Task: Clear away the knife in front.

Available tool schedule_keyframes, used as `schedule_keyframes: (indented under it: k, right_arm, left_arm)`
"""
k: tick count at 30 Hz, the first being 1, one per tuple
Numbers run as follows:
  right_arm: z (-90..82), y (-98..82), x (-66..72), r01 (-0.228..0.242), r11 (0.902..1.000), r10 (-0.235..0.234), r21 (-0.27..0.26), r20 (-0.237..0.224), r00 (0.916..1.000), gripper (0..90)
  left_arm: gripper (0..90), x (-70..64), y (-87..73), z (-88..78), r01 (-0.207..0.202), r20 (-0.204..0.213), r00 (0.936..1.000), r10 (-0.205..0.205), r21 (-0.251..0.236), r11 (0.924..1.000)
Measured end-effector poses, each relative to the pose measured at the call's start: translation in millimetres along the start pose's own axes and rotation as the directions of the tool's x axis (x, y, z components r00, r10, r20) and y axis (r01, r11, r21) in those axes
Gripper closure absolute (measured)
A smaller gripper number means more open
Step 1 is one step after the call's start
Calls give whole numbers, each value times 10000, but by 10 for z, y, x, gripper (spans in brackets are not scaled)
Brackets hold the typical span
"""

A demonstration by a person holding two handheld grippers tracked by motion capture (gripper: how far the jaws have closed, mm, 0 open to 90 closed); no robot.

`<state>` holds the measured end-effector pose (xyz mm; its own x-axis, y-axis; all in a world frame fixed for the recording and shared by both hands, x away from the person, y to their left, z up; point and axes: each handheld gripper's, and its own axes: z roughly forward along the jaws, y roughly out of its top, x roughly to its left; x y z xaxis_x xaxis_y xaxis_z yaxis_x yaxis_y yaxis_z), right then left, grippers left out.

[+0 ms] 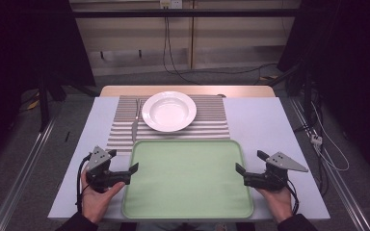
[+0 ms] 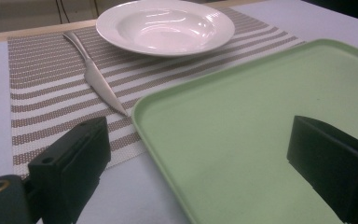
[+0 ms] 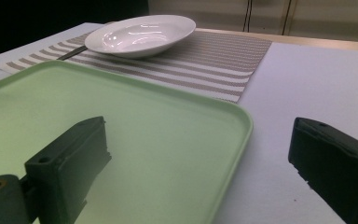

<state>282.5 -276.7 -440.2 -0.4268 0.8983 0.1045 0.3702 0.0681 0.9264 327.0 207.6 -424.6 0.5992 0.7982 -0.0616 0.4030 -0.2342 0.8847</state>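
High view, both grippers' fingers apart, left gripper [image 1: 134, 174], right gripper [image 1: 240, 175] flanking green tray [image 1: 188, 204]; knife [image 1: 135, 126] tip perhaps touching tray

Table [image 1: 279, 144]: pale grey-blue top, with a light wood strip [image 1: 188, 90] along its far edge, ahead of both grippers. Floor [image 1: 72, 120]: grey, on both sides of the table and beyond it. Metal rail [image 1: 24, 178] on the floor outboard of the left gripper; another rail [image 1: 339, 187] outboard of the right. Far wall: beige panels [image 1: 139, 33], black cables [image 1: 168, 48] hanging down them from a wall socket [image 1: 170, 4]. Black curtains [image 1: 24, 43] darken both far corners. White cable [image 1: 330, 144] on the floor to the right.
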Motion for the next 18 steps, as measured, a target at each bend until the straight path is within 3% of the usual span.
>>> schedule_keyframes:
  k: [11, 18]
  right_arm:
    - [21, -5, -10, -134, 9999, 134, 39, -114, 9998, 43]
    - [44, -3, -5, -133, 9999, 135, 93, -225, 9997, 43]
  left_arm:
    - [53, -9, 33, 43, 53, 287, 9996, -61, 300, 9995]
    - [41, 34, 106, 82, 369, 313, 9988, -387, 582, 9976]
